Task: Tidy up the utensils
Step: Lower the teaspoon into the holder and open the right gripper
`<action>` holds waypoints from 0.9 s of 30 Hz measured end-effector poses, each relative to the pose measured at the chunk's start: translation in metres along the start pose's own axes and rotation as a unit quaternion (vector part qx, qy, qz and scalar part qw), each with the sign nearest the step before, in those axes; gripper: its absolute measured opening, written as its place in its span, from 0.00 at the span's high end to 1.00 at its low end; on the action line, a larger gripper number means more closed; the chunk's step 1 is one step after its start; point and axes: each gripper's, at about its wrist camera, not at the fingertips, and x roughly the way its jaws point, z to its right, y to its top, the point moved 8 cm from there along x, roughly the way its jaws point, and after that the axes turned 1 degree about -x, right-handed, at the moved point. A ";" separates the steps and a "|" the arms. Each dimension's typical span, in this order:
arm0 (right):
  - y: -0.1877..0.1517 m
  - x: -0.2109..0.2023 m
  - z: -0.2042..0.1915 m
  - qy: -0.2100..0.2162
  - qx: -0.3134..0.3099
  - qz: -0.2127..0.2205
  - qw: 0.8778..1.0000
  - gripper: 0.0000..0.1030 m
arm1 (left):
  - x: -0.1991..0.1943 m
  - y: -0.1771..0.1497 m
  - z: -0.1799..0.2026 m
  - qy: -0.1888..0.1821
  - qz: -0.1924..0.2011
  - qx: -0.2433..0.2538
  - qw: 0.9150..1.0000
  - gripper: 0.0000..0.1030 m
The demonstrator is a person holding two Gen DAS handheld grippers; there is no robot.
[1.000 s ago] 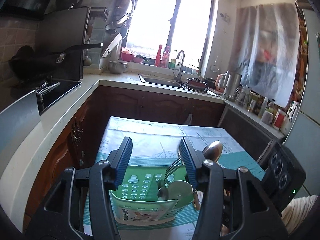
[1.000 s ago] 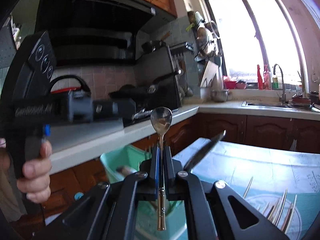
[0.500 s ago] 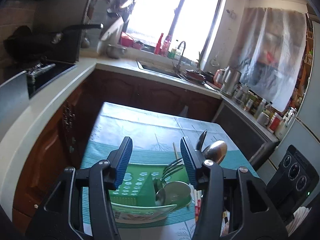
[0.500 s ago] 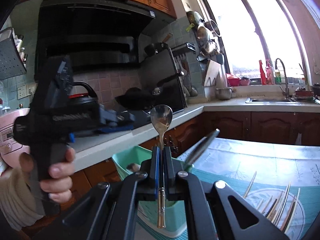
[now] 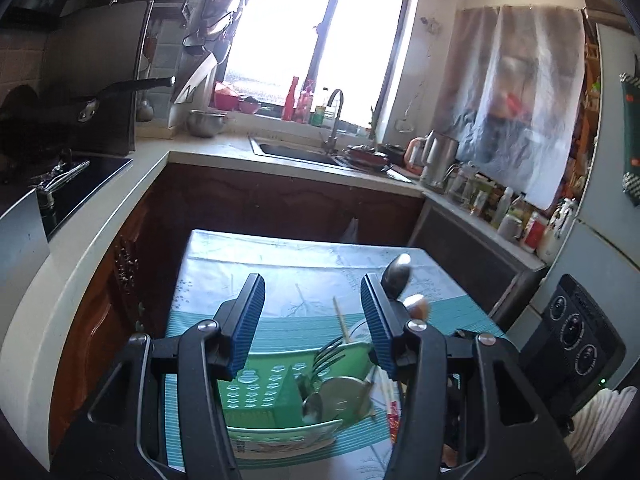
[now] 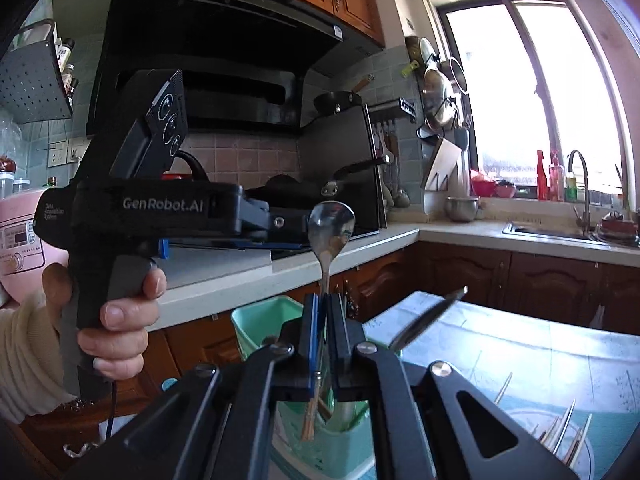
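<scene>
My right gripper [image 6: 323, 308] is shut on a steel spoon [image 6: 331, 228], bowl up, above a green utensil holder [image 6: 260, 316] that stands on the table. In the left wrist view my left gripper [image 5: 312, 316] is open and empty above the same green holder [image 5: 260, 388], which holds forks and spoons [image 5: 320, 384]. The held spoon's bowl [image 5: 396, 270] shows just right of my right finger. The left gripper's body [image 6: 160, 208], held by a hand, shows in the right wrist view to the left of the spoon.
The table has a teal patterned cloth [image 5: 288, 272]. A plate with forks and chopsticks [image 6: 560, 432] lies at the lower right. Loose chopsticks [image 5: 390, 404] lie right of the holder. A worktop [image 5: 100, 216] with a hob runs along the left; a sink [image 5: 288, 150] sits under the window.
The right gripper with the spoon has moved closer over the green holder. The left gripper has shifted and tilted a little; it stays open.
</scene>
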 end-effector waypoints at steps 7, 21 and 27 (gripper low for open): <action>0.016 0.004 -0.005 -0.004 -0.029 0.024 0.999 0.98 | -0.012 -0.004 0.009 0.008 0.009 0.035 0.999 0.54; -0.034 0.021 -0.004 -0.032 -0.048 -0.095 0.994 0.97 | -0.007 -0.047 -0.034 0.042 -0.023 -0.066 0.997 0.54; -0.035 0.033 -0.010 -0.044 -0.018 -0.150 0.988 0.95 | -0.026 -0.059 -0.035 0.066 -0.013 -0.085 0.994 0.34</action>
